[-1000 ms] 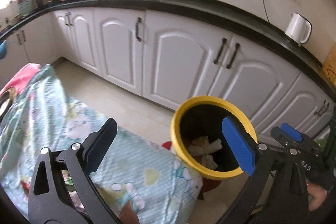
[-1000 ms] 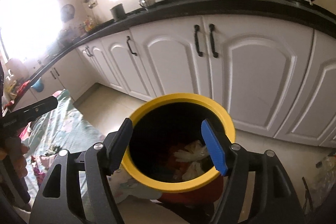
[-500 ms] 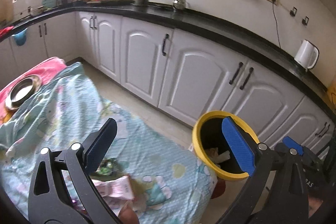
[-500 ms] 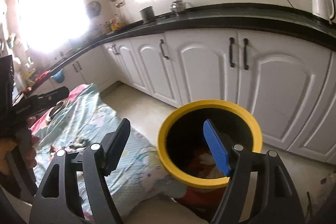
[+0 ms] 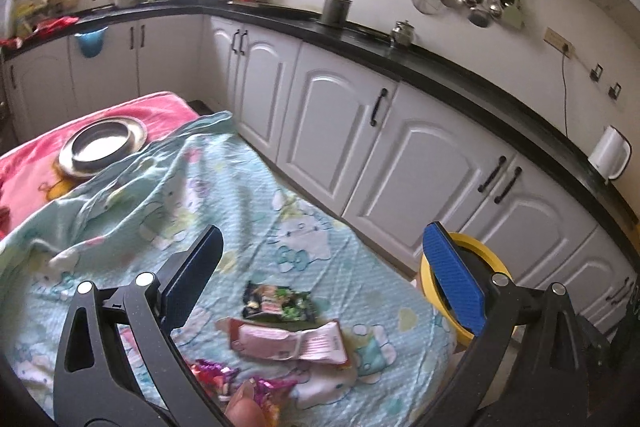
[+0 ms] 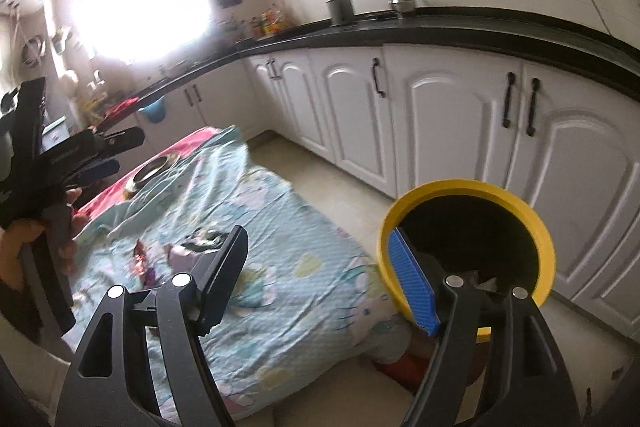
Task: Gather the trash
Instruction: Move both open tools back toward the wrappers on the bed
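Partly done, judging by crumpled trash already inside yellow bin point(image 6: 466, 195). Left on cloth-covered worktop point(image 5: 280, 227) (beside bin): three wrappers point(image 5: 280, 303). Left hand-held gripper point(image 5: 320, 287) and right hand-held gripper point(image 6: 320, 279) both spread wide, empty.

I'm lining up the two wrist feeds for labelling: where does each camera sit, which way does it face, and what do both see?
Left wrist: sits on the left tool, looking down over the cloth-covered table at the wrappers; its open fingers and a fingertip show.
Right wrist: sits on the right tool, facing the yellow bin and cabinets; its open fingers, the left tool and left hand show.
Shared: table, wrappers, bin, steel plate, counter.
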`<state>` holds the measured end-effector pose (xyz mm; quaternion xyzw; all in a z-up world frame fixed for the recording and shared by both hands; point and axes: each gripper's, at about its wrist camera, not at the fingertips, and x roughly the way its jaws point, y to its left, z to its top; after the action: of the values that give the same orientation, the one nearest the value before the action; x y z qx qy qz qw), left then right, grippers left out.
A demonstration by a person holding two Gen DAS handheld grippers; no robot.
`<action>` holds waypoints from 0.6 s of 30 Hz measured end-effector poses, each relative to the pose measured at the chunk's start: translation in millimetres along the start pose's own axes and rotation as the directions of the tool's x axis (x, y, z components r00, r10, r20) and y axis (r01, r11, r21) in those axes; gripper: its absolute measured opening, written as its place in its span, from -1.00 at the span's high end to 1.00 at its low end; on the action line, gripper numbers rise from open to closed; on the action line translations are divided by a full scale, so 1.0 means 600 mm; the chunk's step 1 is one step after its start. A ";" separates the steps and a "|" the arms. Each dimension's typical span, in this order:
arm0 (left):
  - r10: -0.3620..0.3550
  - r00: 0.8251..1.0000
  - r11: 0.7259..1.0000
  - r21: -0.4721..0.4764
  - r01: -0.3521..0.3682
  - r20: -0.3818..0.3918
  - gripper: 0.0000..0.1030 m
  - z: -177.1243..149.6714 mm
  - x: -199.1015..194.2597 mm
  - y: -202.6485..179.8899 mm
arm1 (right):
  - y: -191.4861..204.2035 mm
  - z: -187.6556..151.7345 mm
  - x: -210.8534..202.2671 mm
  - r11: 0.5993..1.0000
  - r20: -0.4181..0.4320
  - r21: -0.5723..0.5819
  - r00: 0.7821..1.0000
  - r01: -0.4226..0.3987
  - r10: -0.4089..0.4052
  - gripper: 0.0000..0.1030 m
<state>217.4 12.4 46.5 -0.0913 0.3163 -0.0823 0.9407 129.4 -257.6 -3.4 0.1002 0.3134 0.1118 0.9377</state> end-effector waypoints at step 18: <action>0.092 0.996 0.989 -0.119 -0.093 -0.012 -0.78 -0.031 -0.025 0.130 | 0.149 -0.052 0.064 0.980 -0.157 -0.064 0.972 -0.187 0.175 -0.36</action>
<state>201.6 88.9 23.1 -0.1324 0.3275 -0.0199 0.9353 126.9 -158.3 -26.5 0.0829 0.3684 0.2162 0.9004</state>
